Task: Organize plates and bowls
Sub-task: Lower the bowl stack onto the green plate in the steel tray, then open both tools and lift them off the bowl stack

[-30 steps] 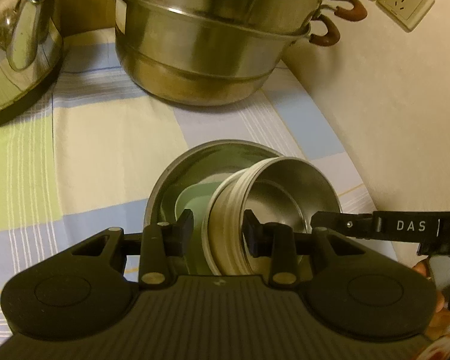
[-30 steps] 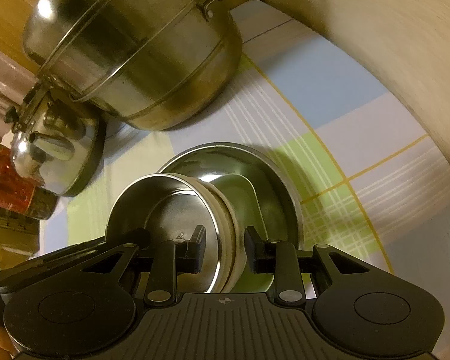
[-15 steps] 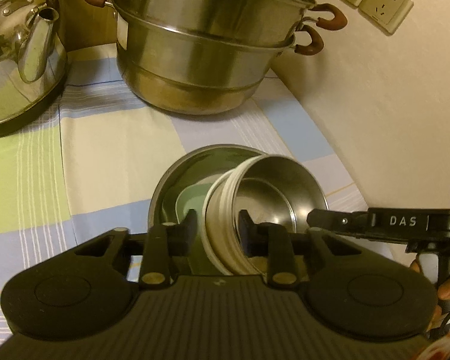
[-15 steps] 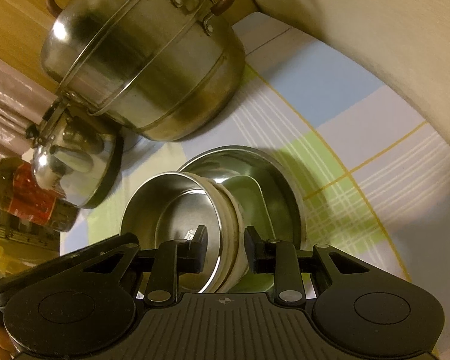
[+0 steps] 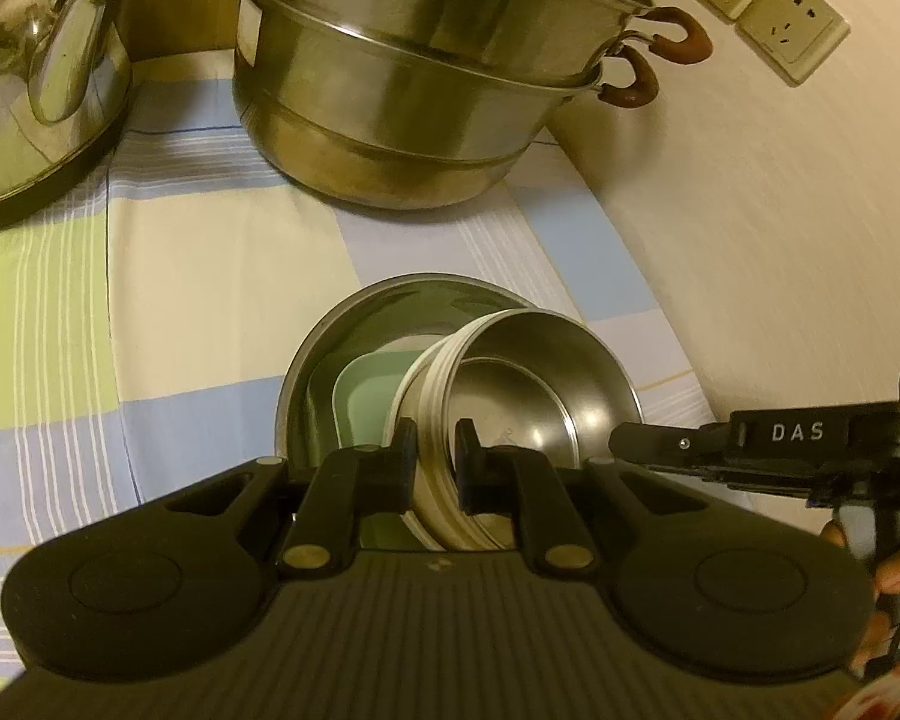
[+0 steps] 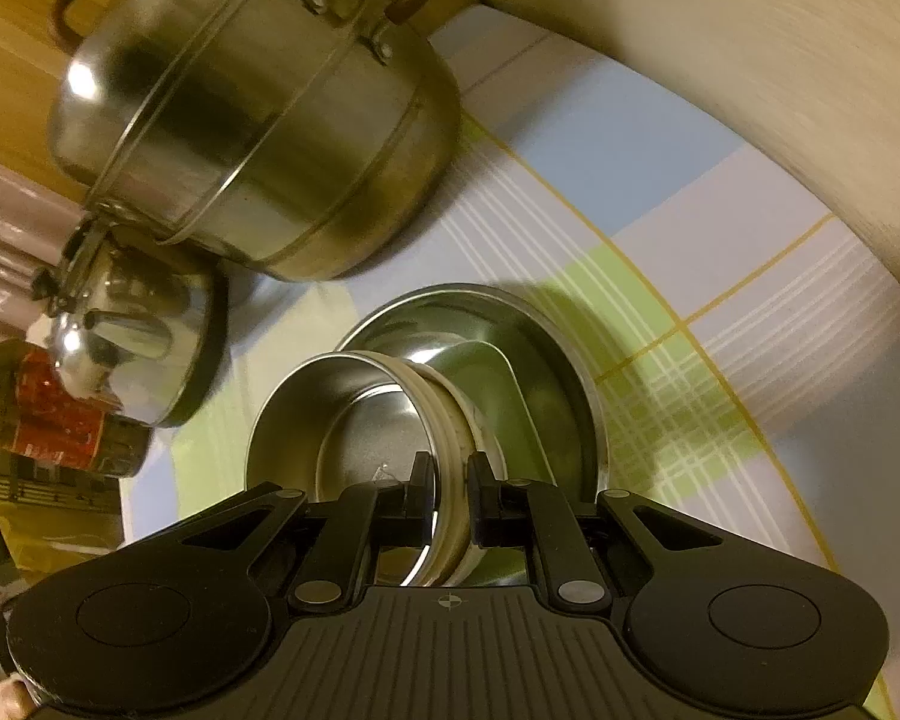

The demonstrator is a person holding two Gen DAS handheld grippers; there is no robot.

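Note:
A small steel bowl with a cream outer wall [image 5: 528, 390] sits tilted inside a wide steel bowl [image 5: 342, 336], over a pale green square dish [image 5: 366, 396]. My left gripper [image 5: 435, 450] is shut on the small bowl's rim, one finger inside and one outside. My right gripper [image 6: 450, 480] is shut on the same bowl's rim [image 6: 450, 420] from the opposite side. The wide steel bowl [image 6: 546, 336] and the green dish [image 6: 498, 378] also show in the right wrist view. The right gripper's body [image 5: 780, 438] shows at the right in the left wrist view.
A large steel steamer pot with brown handles [image 5: 426, 72] stands behind the bowls, and a steel kettle [image 5: 42, 60] stands at the back left. A beige wall [image 5: 780, 228] with sockets [image 5: 762, 6] runs close on the right. A checked tablecloth [image 5: 180, 270] covers the table.
Both grippers have closed tighter on the small bowl's rim. The cameras have pulled back and up a little, so the bowl stack looks smaller and further off.

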